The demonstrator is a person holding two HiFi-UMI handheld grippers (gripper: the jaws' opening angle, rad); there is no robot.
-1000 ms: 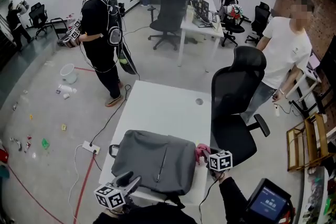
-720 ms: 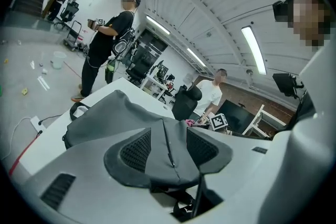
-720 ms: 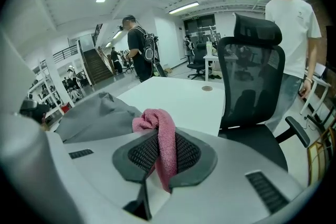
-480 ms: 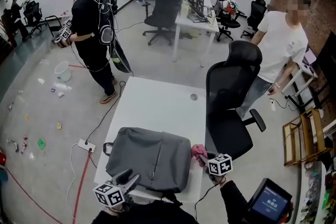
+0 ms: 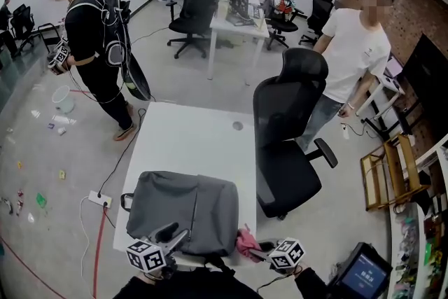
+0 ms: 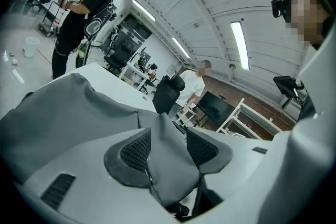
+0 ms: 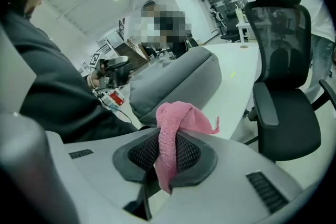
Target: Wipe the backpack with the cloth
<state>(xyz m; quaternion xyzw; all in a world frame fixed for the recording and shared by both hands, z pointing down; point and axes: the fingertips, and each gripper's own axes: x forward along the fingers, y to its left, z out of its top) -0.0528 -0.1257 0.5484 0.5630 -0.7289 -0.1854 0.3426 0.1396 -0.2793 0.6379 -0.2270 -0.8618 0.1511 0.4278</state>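
A grey backpack point(image 5: 185, 210) lies flat on the near end of the white table point(image 5: 196, 143). My left gripper point(image 5: 176, 236) is at the backpack's near left edge; in the left gripper view its jaws point(image 6: 168, 140) are shut on a raised fold of the grey backpack point(image 6: 68, 113) fabric. My right gripper point(image 5: 257, 248) is at the backpack's near right corner, shut on a pink cloth point(image 5: 246, 243). In the right gripper view the pink cloth point(image 7: 181, 115) bunches out past the jaws of the right gripper point(image 7: 167, 150), close to the backpack point(image 7: 178, 78).
A black office chair point(image 5: 283, 129) stands right against the table's right side. A person in a white shirt point(image 5: 350, 52) stands behind it, another in black point(image 5: 84, 31) at far left. A power strip point(image 5: 98, 198) and cables lie on the floor left; a screen point(image 5: 360, 273) is at lower right.
My right gripper has carried the pink cloth along the backpack's right side toward the near corner. The left gripper stays on the backpack's near edge. The head view has shifted.
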